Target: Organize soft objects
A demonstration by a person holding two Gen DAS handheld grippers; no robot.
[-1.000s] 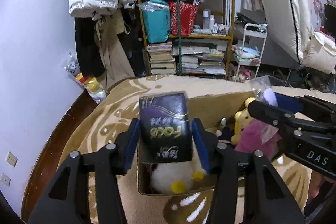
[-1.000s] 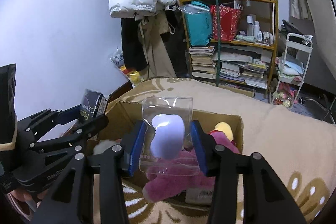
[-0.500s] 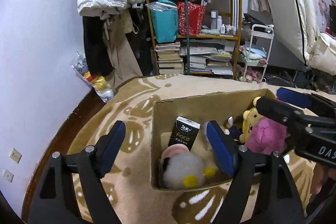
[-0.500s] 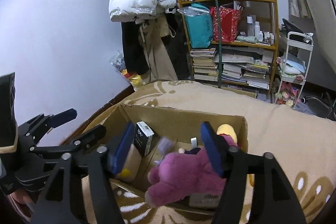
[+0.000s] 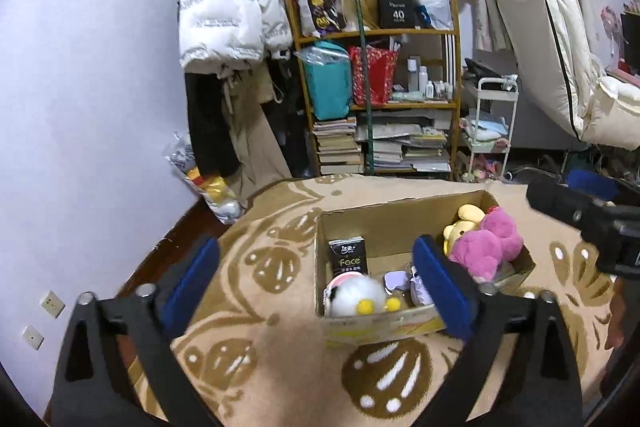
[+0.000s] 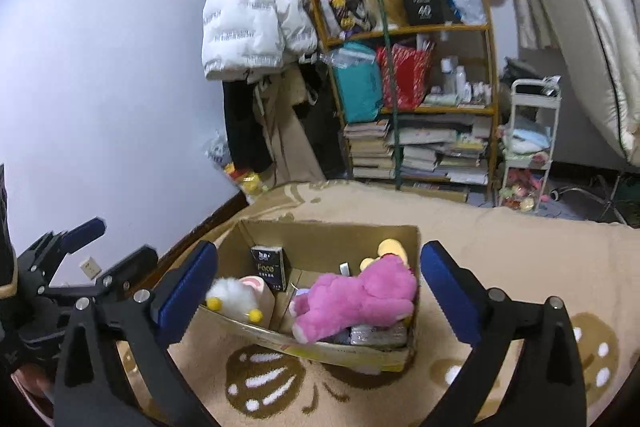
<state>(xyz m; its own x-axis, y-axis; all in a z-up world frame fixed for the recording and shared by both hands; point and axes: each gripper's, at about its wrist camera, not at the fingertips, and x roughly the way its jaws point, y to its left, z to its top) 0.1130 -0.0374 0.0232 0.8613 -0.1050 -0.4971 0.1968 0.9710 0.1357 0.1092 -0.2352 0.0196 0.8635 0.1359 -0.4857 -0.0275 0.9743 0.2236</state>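
Note:
An open cardboard box [image 5: 384, 219] [image 6: 332, 237] sits on a beige patterned blanket. Inside are a black tissue pack [image 5: 349, 261] [image 6: 270, 267], a white fluffy plush [image 5: 354, 301] [image 6: 232, 295], a pink plush [image 5: 486, 245] [image 6: 356, 295], a yellow plush [image 5: 464, 223] [image 6: 386, 249] and a lilac item in clear wrap [image 5: 396, 281]. My left gripper [image 5: 316, 283] is open and empty above the box's near edge. My right gripper [image 6: 316, 287] is open and empty, also above the box.
The blanket [image 5: 260, 347] [image 6: 520, 259] covers a bed. Behind stand a cluttered wooden shelf [image 5: 380, 99] [image 6: 416, 107], a white coat [image 5: 228, 11], a small white cart [image 5: 488, 131] and an upended mattress [image 5: 552, 39]. A wall runs along the left.
Both grippers opened and dropped their loads into the box: the left let go of the tissue pack, the right the wrapped lilac item. Both then drew back and up.

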